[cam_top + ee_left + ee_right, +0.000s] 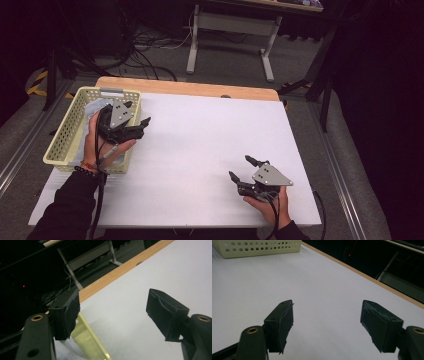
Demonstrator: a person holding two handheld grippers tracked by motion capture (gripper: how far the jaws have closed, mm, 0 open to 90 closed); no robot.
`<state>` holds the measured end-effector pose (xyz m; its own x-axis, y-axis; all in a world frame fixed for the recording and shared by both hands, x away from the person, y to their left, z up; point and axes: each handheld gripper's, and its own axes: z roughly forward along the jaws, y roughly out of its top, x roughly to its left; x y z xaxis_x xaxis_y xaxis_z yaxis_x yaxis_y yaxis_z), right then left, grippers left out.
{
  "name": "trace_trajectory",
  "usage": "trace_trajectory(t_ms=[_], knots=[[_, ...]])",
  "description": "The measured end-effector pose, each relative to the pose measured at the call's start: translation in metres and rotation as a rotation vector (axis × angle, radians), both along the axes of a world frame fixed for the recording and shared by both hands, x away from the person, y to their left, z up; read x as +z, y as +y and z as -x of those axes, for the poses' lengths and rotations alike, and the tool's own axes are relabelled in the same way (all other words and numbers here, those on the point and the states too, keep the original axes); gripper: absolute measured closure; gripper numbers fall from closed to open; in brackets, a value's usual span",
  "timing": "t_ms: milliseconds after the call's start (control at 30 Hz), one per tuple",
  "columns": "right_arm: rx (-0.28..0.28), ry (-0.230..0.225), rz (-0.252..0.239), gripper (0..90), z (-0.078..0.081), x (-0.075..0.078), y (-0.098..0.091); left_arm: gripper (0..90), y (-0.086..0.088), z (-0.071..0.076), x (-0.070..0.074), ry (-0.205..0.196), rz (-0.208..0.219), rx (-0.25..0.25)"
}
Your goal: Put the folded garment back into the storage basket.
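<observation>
Basket point(65, 131): pale yellow plastic with perforated walls, sitting at the far left edge of the white table point(200, 150), something pale and grey lying inside it, too dim to identify. In the left gripper view its yellow rim point(87, 337) is showing just below the jaws; in the right gripper view its perforated wall point(259, 246) is standing well apart at the top left.

Left gripper point(141, 125): hovering over the basket's right rim, jaws pointing out toward the table's middle. Jaws spread wide, nothing lying between them. The left hand point(97, 142) is gripping it above the basket, cable trailing down the sleeve.

Right gripper point(241, 169): hanging low over the near right part of the table, well apart from the basket, jaws spread, bare white surface lying between them. The right hand point(270, 205) is holding it from below.

Surroundings: a wooden strip point(190, 88) is running along the table's far edge; beyond it, a light metal desk frame point(230, 30) and loose cables point(150, 42) are lying on a dark floor. Nothing is standing between either gripper and the basket.
</observation>
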<state>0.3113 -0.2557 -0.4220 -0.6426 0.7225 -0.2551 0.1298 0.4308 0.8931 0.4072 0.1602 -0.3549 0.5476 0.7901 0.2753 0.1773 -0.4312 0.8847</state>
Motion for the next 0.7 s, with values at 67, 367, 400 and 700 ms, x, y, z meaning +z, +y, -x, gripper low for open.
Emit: trace_trajectory(t_ms=[67,367,400,700], knots=[[0.005,-0.002,0.002,27.6,0.001,0.0,0.002,24.1,-0.003,0.003,-0.001,-0.012,0.01,-0.009],[0.005,-0.002,-0.006,26.8,0.001,0.001,0.001,15.1,-0.016,0.014,-0.008,-0.023,0.037,-0.049],[0.005,-0.002,-0.006,26.8,0.002,0.001,0.0,14.4,-0.017,0.014,-0.008,-0.023,0.036,-0.051],[0.01,-0.006,-0.014,26.5,0.003,0.002,-0.001,11.2,-0.032,0.029,-0.012,-0.039,0.056,-0.114]])
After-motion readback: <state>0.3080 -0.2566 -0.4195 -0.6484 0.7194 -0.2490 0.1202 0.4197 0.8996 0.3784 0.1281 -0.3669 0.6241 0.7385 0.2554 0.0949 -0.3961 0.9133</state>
